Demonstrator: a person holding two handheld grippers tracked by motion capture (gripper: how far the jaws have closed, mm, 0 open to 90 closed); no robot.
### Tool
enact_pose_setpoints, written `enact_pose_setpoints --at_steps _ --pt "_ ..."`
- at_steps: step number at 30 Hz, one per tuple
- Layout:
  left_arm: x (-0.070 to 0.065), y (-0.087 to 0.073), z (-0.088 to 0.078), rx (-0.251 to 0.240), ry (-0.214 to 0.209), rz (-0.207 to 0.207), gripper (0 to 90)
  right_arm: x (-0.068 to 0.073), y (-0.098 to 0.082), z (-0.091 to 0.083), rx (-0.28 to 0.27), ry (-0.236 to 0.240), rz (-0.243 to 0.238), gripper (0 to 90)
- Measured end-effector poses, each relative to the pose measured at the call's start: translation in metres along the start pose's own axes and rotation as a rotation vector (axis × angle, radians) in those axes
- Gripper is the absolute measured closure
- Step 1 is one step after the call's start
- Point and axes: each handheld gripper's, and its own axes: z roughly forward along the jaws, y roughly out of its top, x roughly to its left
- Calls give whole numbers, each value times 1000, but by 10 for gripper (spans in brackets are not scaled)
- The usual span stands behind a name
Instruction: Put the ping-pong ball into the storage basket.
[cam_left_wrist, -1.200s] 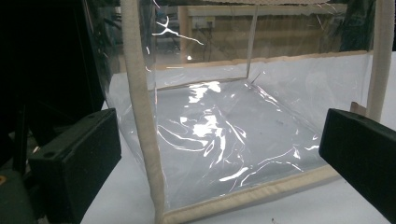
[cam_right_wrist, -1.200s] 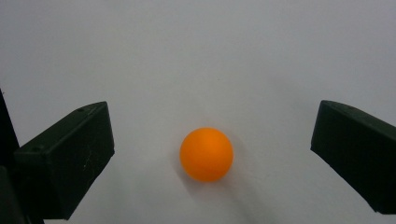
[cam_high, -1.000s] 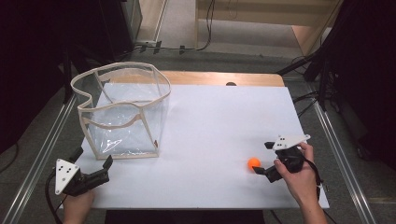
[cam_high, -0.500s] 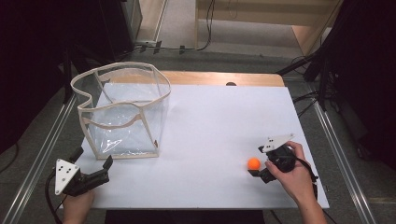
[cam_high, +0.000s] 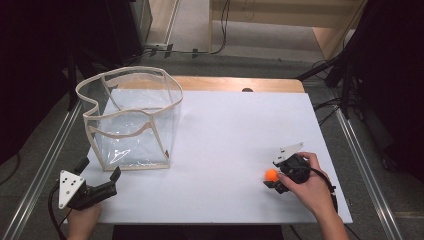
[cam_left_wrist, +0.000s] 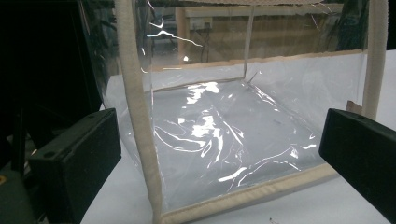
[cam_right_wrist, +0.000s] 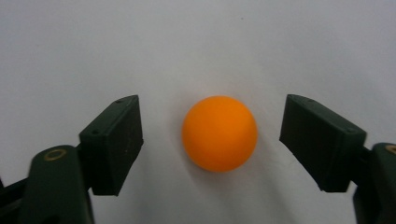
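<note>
Right gripper (cam_high: 278, 174) poised around a small glossy orange ball (cam_high: 271, 174) on the white table (cam_high: 235, 135).

The clear plastic box-shaped bag with cream fabric edging (cam_high: 131, 120) stands upright at the table's far left with nothing visible in it; creased film and glare show through its walls in the left gripper view (cam_left_wrist: 210, 130). The ball (cam_right_wrist: 219, 133) is smooth, round and evenly orange, lying on the table near the right front, between the right gripper's jaws, which are spread wide with a gap on either side. The left gripper (cam_high: 100, 181) rests at the front left corner, jaws wide apart, facing the bag's near corner. Since a second ago the right gripper has moved left, from just beside the ball to straddling it; the bag and left gripper have stayed put.
</note>
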Motion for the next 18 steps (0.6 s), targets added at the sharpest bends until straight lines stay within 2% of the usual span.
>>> enact_pose_setpoints --at_steps 4,8,14,18 --pt "0 0 0 0 -1 0 0 -1 2 3 28 -18 6 252" --pt "0 0 0 0 -1 0 0 -2 3 6 55 -16 14 304" --pt "0 0 0 1 -1 0 0 -2 3 10 92 -21 -15 342" --pt "0 0 0 1 -2 0 0 -1 4 11 107 -32 -14 389"
